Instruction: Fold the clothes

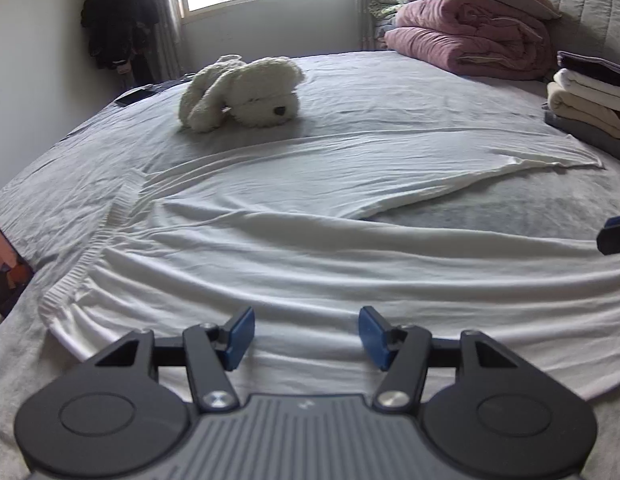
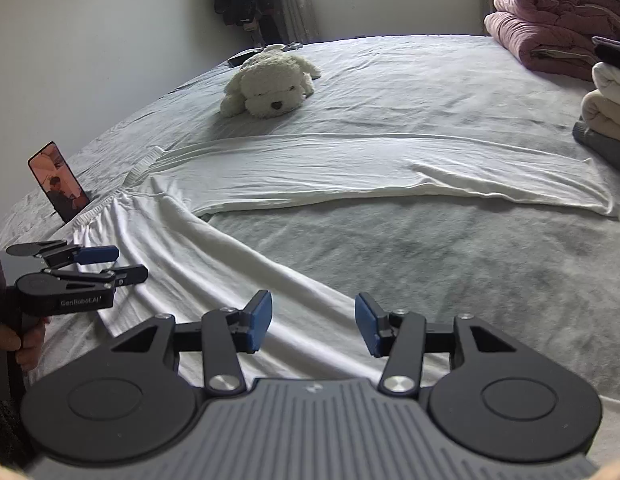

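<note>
Both hand-held grippers, left [image 1: 305, 338] and right [image 2: 314, 328], gape empty over white trousers [image 2: 350, 168], near leg cut off.

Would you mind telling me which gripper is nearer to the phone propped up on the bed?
Left. The left gripper hovers just below the phone, by the trousers' waistband; the right gripper sits further along the leg.

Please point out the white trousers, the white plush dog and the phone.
white cotton trousers [image 2: 350, 168]: right wrist view, far leg.
white plush dog [image 1: 245, 92]: left wrist view, head.
upright rectangular phone [image 2: 57, 178]: right wrist view, lit screen.
</note>
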`<state>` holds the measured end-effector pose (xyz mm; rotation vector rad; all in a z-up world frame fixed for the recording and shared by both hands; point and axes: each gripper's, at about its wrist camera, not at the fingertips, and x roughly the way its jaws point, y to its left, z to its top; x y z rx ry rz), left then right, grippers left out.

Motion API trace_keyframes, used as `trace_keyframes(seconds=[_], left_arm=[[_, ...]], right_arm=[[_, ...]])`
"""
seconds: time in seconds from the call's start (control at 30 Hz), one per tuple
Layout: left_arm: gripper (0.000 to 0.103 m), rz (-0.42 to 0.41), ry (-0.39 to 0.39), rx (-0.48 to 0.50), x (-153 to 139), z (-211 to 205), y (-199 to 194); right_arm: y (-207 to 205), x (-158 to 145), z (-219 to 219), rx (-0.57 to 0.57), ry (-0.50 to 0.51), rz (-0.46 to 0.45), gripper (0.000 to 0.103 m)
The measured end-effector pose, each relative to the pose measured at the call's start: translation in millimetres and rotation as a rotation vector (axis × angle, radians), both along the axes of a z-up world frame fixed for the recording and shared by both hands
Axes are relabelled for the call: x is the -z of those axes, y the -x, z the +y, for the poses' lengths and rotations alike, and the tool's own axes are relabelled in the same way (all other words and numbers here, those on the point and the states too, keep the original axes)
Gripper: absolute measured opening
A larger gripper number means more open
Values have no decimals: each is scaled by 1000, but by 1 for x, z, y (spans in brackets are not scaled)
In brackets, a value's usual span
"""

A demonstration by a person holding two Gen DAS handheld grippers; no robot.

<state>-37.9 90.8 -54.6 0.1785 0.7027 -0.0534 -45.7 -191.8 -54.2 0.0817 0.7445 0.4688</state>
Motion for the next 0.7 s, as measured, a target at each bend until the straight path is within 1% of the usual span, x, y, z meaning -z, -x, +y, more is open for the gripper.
trace_keyframes(seconds=[0.17, 0.23, 0.4, 0.47, 0.6, 0.7], left_arm=[[59, -6, -33, -87, 1, 50, -5], [61, -13, -21, -117, 2, 66, -5], [61, -35, 1, -225, 2, 102, -6], [61, -37, 21, -285, 0, 117, -7], [61, -35, 92, -409, 0, 147, -7], [60, -41, 138, -462, 4, 161, -6]], right_arm=[[5, 0, 35, -88, -8, -7, 51], [5, -1, 47, -120, -21, -5, 51], [7, 0, 86, -217, -5, -15, 51], [10, 3, 104, -270, 3, -13, 51], [23, 11, 130, -378, 12, -23, 51], [33, 19, 143, -424, 59, -52, 51]])
